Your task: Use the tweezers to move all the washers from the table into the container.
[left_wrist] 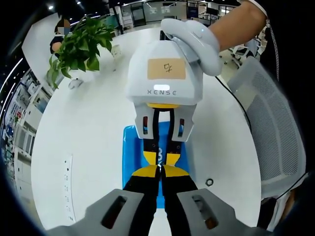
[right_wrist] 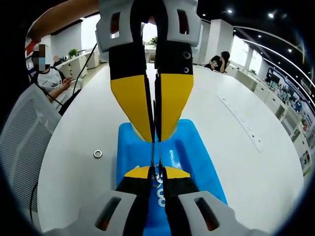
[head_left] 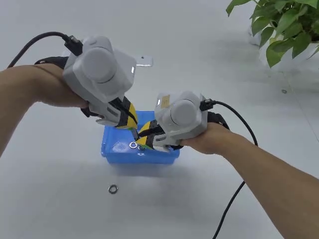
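Note:
Over the blue container (head_left: 115,149) my two grippers meet tip to tip. The left gripper (head_left: 130,124) comes from the upper left and the right gripper (head_left: 145,142) from the right. Both sets of jaws are shut on the thin metal tweezers (right_wrist: 153,140) that run between them. A washer (head_left: 132,145) hangs at the tweezers' tip above the container's inside. More washers (right_wrist: 161,192) lie on the container's floor (right_wrist: 197,162). One loose washer (head_left: 113,188) lies on the white table in front of the container; it also appears as the washer (left_wrist: 209,182) and the washer (right_wrist: 98,154).
A potted plant (head_left: 279,25) stands at the table's far right. A small metal piece (head_left: 144,61) lies behind the container. Black cables (head_left: 232,199) trail from both grippers. A mesh chair (left_wrist: 275,132) and seated people are beyond the table.

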Available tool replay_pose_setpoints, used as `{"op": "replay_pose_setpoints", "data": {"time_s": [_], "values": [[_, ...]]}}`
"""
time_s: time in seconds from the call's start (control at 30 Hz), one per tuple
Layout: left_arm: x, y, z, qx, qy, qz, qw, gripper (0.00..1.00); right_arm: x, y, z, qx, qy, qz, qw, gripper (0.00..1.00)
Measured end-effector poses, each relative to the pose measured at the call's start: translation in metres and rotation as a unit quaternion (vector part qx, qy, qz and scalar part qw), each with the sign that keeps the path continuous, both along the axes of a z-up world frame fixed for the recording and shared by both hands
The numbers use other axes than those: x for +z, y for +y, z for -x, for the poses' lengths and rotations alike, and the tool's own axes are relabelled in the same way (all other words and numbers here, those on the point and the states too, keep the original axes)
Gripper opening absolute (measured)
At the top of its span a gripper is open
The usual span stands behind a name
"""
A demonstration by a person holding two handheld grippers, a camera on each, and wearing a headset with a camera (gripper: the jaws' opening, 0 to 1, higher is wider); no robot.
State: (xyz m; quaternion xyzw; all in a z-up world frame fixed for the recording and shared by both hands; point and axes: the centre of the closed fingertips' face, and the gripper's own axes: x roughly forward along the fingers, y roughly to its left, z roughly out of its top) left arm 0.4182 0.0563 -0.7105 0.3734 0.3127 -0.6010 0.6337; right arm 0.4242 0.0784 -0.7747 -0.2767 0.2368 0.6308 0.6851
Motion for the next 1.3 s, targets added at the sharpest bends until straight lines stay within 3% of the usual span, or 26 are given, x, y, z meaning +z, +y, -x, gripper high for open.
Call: {"op": "replay_pose_setpoints", "data": {"time_s": [0.47, 0.8, 1.3], "values": [[0.010, 0.002, 0.005, 0.000, -0.005, -0.004, 1.0000, 0.05, 0.010, 0.000, 0.005, -0.001, -0.008, -0.003, 1.0000, 0.10], [0.024, 0.004, 0.012, 0.000, -0.014, -0.004, 0.9999, 0.05, 0.025, 0.003, 0.010, -0.004, -0.017, -0.011, 0.9998, 0.10], [0.040, 0.012, 0.032, 0.002, -0.022, -0.012, 0.9997, 0.05, 0.040, 0.010, 0.028, -0.001, -0.024, -0.028, 0.9993, 0.10]]}}
